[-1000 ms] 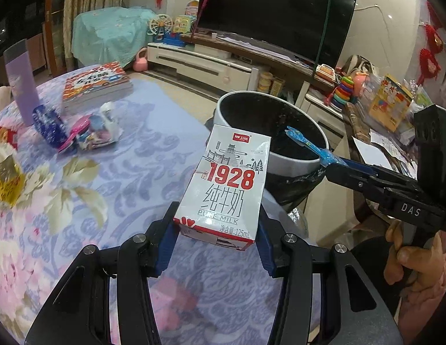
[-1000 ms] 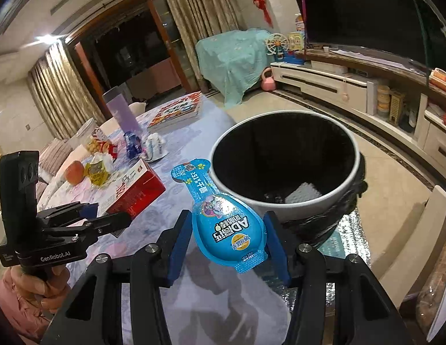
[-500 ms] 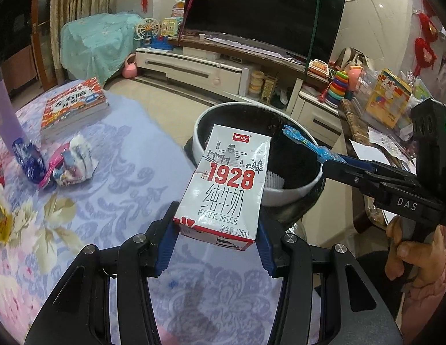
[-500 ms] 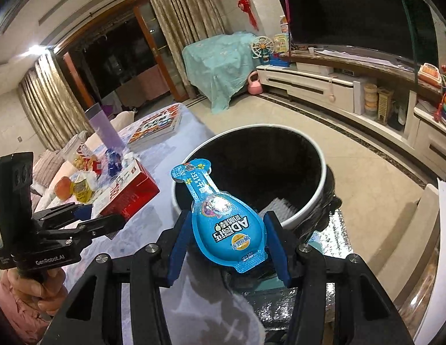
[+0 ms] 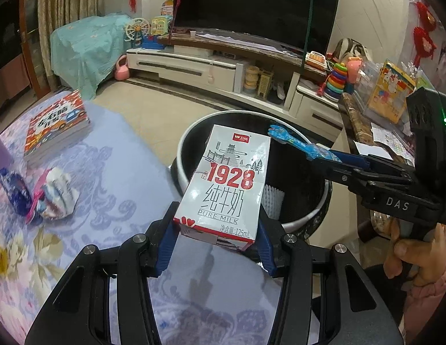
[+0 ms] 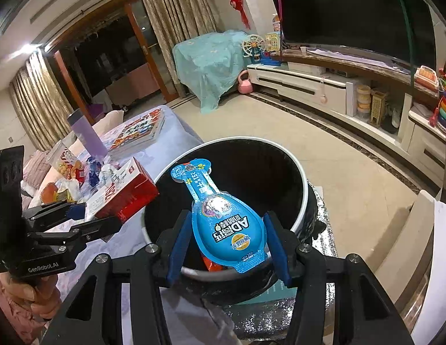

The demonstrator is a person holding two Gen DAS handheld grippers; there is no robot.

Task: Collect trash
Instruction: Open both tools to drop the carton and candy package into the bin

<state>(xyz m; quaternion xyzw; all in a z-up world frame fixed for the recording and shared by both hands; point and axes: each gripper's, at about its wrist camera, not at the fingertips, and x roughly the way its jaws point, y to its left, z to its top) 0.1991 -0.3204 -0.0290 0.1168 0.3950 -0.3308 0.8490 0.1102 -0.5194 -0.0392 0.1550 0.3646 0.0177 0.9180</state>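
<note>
**Inspector:** Status of both tools?

**Assistant:** The left tool (image 5: 217, 238) stands about half open, its blue pads clamped on the base of a milk carton (image 5: 225, 184). The right tool (image 6: 227, 247) is set equally wide, gripping a blue egg-shaped snack pack (image 6: 223, 215) by its broad end. Both items hang over or at the near rim of the trash bin (image 6: 300, 201), which stands just off the edge of the desk (image 5: 113, 172).

**Inspector:** Risks from here?

**Assistant:** In my judgement, three. The carton's base sits close to the rim on the desk side; released there, it could strike the rim and fall back onto the cloth. The two tools converge on one opening, and the pack's long neck reaches toward the carton, so a collision could knock either item loose. The pack is slick and rounded, so it may squirt out sideways

**Inspector:** Outstanding work?

**Assistant:** Crumpled wrappers (image 5: 47, 195) remain on the desk beside a book (image 5: 56, 126), which is not trash
</note>
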